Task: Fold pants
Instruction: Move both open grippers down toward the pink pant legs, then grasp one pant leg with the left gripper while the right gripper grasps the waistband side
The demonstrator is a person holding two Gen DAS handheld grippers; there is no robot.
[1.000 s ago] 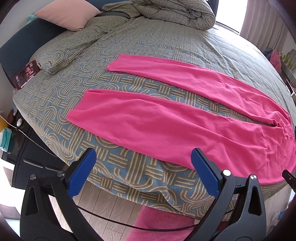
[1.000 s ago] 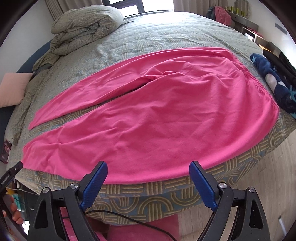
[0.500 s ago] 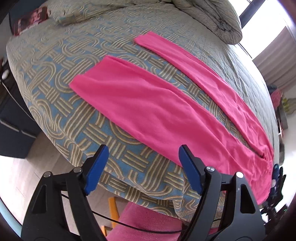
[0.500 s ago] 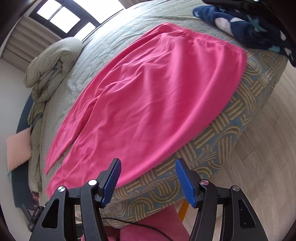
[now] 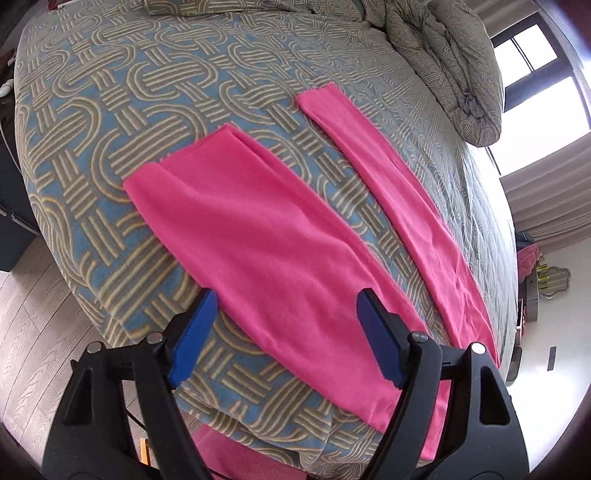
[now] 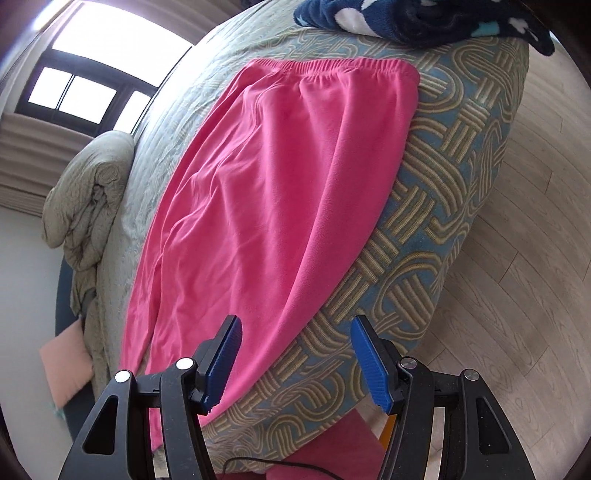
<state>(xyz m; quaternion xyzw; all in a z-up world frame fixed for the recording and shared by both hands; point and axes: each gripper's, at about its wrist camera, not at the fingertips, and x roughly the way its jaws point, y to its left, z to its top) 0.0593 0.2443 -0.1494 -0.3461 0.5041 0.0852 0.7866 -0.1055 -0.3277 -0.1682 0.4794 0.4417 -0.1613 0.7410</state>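
Pink pants (image 5: 266,243) lie flat on the patterned bed, legs spread apart. In the left wrist view the near leg's cuff (image 5: 177,166) and the far leg (image 5: 402,192) show. My left gripper (image 5: 286,310) is open and empty, just above the near leg's edge near the bed's side. In the right wrist view the pants' hip and elastic waistband (image 6: 332,68) show. My right gripper (image 6: 295,339) is open and empty, over the pants' near edge at the bed's side.
The bed cover (image 5: 110,110) has a blue and tan woven pattern. A rolled duvet (image 5: 454,62) lies at the far side. A dark blue garment (image 6: 406,18) lies by the waistband. Wooden floor (image 6: 517,295) lies beside the bed. A pink pillow (image 6: 62,369) lies at the head end.
Both grippers have moved closer to the bed and the pants. The left one has swung toward the leg cuffs, the right one toward the waistband. Both stay open.
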